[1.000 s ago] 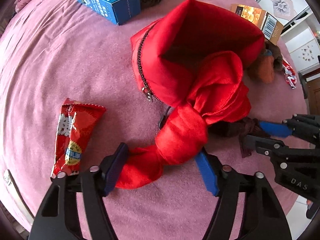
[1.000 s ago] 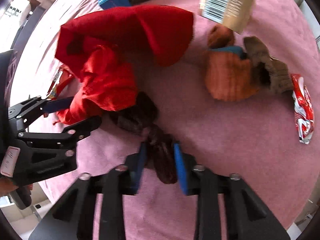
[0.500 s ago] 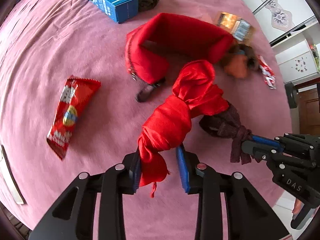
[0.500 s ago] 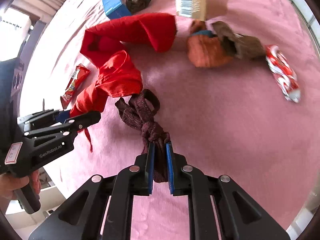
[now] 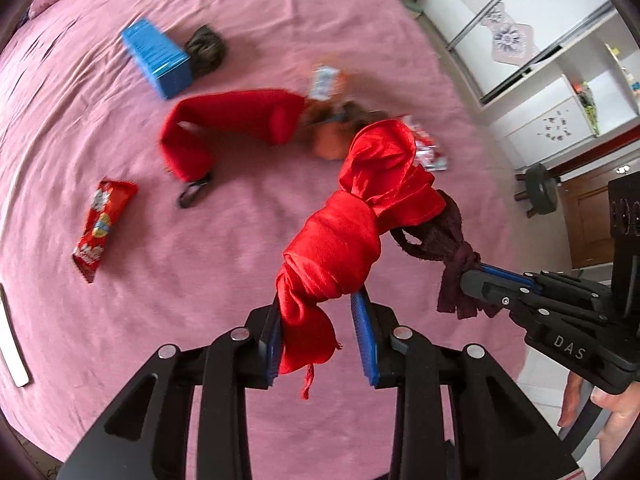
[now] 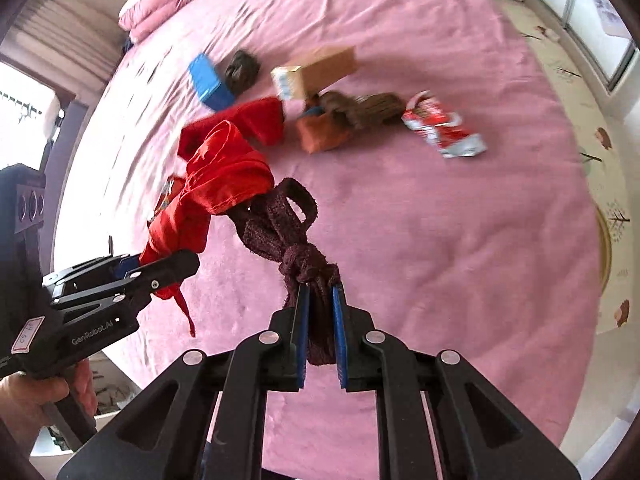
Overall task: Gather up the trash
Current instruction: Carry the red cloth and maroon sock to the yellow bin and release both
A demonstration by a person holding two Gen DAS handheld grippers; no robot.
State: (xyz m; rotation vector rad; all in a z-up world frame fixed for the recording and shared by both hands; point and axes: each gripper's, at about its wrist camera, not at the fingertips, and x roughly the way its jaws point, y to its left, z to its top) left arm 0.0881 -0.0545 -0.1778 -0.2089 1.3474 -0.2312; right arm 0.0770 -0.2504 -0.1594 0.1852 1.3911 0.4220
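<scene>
Right, both hand-held grippers loaded. Left hand-held gripper (image 5: 320, 332) is clamped on the tail of the knotted red cloth (image 5: 360, 208); its jaws have just been closing, cloth between the pads. Right hand-held gripper (image 6: 320, 332) is clamped on the knotted end of the dark maroon cloth (image 6: 288, 232); it has just been closing too. The two cloths are linked, maroon loop through the red bundle, hanging between the two grippers, off the pink bed (image 5: 100, 320).

Doing the step well, imo: move both hands together, keep the gap steady so the link doesn't pull tight and yank a tail out of the pads. Red tail grip looks shallow, so no jerks.

Actual trash is on the bed, well ahead of both grippers: red snack wrapper (image 5: 102, 228) ahead-left of the left one, crumpled red-white wrapper (image 6: 444, 132) ahead-right of the right one, blue box (image 5: 158, 56) and cardboard box (image 6: 316, 70) further out.

Containers: no bin or bag visible. Can't tell if the boxes hold anything. Red zip pouch (image 5: 228, 120) beyond the left gripper, contents not visible.
</scene>
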